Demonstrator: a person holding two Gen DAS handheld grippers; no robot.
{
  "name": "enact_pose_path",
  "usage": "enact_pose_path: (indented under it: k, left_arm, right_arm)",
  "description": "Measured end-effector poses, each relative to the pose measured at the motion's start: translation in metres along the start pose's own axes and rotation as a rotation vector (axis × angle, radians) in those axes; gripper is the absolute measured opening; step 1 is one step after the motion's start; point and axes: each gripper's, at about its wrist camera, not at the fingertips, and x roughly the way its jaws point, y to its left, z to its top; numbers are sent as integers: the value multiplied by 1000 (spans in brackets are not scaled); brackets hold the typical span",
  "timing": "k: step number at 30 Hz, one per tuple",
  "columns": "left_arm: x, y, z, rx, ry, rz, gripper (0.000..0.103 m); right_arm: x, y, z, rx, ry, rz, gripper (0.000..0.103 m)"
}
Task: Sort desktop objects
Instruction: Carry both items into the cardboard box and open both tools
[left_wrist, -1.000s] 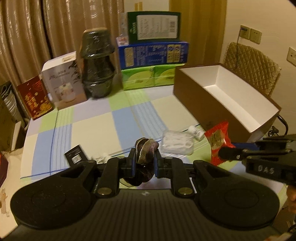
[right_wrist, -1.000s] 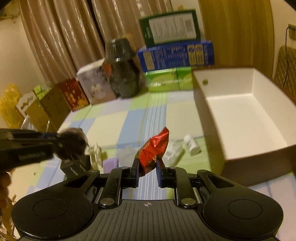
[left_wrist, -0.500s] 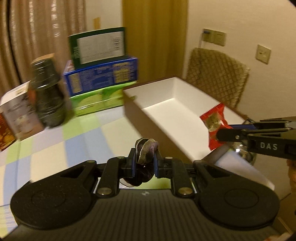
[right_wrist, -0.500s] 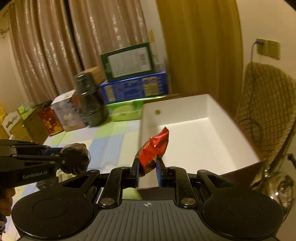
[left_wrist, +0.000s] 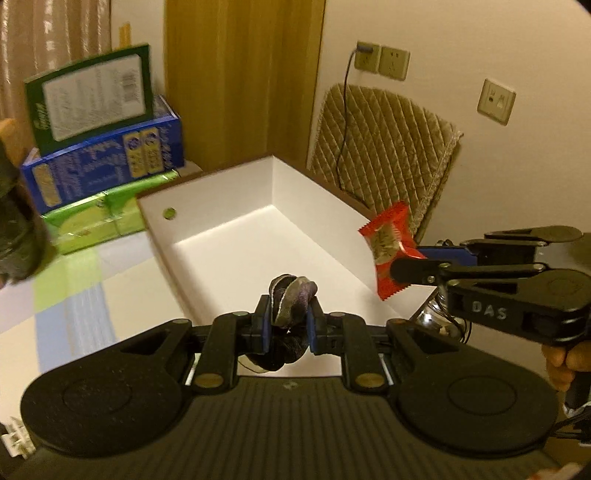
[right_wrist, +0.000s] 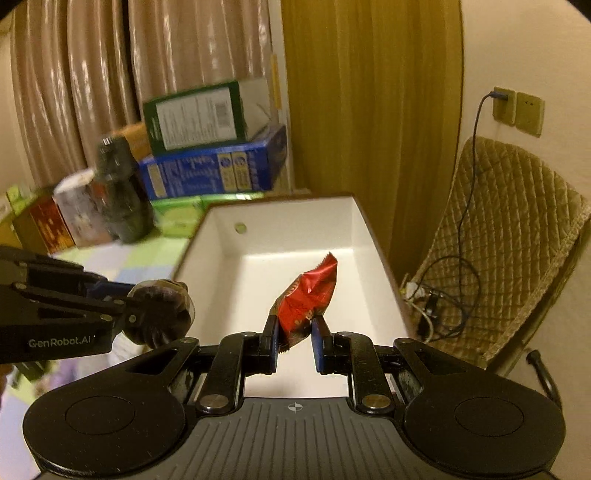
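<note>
My left gripper (left_wrist: 287, 320) is shut on a dark purple round packet (left_wrist: 291, 301) and holds it above the near end of the open white-lined box (left_wrist: 236, 236). My right gripper (right_wrist: 294, 334) is shut on a red snack packet (right_wrist: 308, 297) and holds it above the same box (right_wrist: 295, 229). The right gripper also shows in the left wrist view (left_wrist: 406, 264) with the red packet (left_wrist: 389, 249) over the box's right wall. The left gripper shows in the right wrist view (right_wrist: 147, 314) with the dark packet (right_wrist: 162, 312) at the box's left wall. The box interior looks empty.
Stacked green and blue boxes (left_wrist: 107, 147) stand behind the box on the checked tablecloth (left_wrist: 74, 280). A dark jar (right_wrist: 122, 192) and gift boxes (right_wrist: 48, 225) stand at the back left. A quilted chair (right_wrist: 506, 236) with cables is to the right of the table.
Both grippers have swung right and forward from the tabletop items to above the open box, each still holding its packet.
</note>
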Motion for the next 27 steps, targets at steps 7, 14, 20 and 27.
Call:
enact_pose_path:
  k: [7,14,20,27]
  left_arm:
    - [56,-13,8,2,102,2,16]
    - [97,-10,8,-26,192,21,16]
    - [111,-9,7,-43,226,19,20]
    - [110,-7,10,-61,224,10,41]
  right_arm:
    - [45,-19,1,-104,117,21,15]
    - [77,-30,4,-168,191,20,15]
    - [92,-35,6,-203,234,19,15]
    - [93,-35,6,-252,219,9,43]
